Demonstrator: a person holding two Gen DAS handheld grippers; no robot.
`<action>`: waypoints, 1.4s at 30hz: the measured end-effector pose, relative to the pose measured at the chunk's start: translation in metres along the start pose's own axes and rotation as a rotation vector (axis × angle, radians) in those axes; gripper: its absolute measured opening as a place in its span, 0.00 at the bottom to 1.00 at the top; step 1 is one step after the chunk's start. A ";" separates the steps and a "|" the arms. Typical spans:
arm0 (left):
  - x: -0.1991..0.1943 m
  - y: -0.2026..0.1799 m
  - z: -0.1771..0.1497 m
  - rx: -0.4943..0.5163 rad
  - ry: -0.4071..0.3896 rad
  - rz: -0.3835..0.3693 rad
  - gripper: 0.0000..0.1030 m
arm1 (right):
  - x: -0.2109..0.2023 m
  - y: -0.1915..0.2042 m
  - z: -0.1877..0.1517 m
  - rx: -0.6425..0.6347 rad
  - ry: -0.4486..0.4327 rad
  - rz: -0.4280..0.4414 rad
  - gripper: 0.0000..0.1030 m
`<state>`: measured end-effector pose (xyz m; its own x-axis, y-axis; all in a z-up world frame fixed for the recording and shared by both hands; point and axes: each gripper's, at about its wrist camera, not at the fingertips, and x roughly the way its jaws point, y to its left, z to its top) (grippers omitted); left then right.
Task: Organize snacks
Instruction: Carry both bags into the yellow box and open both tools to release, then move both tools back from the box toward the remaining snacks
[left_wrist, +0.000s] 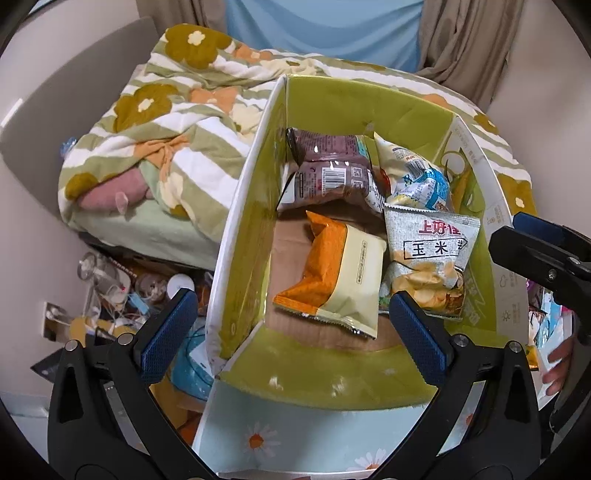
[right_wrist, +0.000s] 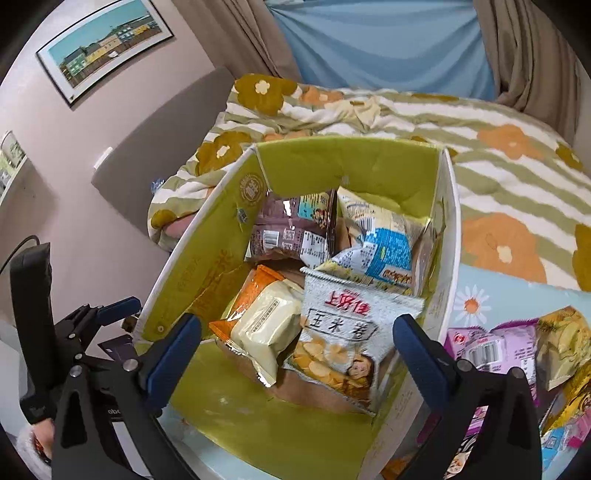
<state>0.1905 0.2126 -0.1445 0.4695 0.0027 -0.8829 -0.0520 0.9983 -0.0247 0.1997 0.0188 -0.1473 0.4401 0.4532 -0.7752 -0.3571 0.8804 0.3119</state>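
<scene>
I have both grippers over the box (right_wrist: 448, 236), a carton with green inner walls that sits on the bed. My left gripper (left_wrist: 293, 325) is spread wide with nothing between its pads, and my right gripper (right_wrist: 297, 354) is the same: wide apart and empty.

Four snacks already lie in the box. A brown pack (right_wrist: 291, 229) leans at the far left, a blue-and-white bag (right_wrist: 384, 247) at the far right, an orange pack (right_wrist: 258, 325) lies near left, and a grey chip bag (right_wrist: 340, 332) near right, overlapping the blue-and-white one. Bare cardboard floor shows between and below them.

More snacks (right_wrist: 517, 347) wait outside, just beside the box's right wall, in a loose heap on the blue daisy cloth (right_wrist: 471, 302).

I judge the step in hand to be the gap between a drop and the next pick. The next move calls for swinging my right gripper over the wall to that heap, squeezing one bag by its edge, and lifting it clear of the rim.
</scene>
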 end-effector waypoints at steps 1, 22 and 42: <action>-0.002 0.000 -0.001 0.000 -0.004 0.000 1.00 | -0.003 0.002 -0.001 -0.008 -0.003 -0.007 1.00; -0.116 -0.037 0.007 0.137 -0.233 -0.127 1.00 | -0.140 0.022 -0.033 0.019 -0.252 -0.156 1.00; -0.111 -0.250 -0.049 0.266 -0.156 -0.240 1.00 | -0.283 -0.169 -0.136 0.211 -0.291 -0.405 1.00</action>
<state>0.1087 -0.0399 -0.0634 0.5698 -0.2444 -0.7846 0.2961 0.9517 -0.0814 0.0236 -0.2769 -0.0549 0.7289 0.0649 -0.6815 0.0486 0.9881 0.1461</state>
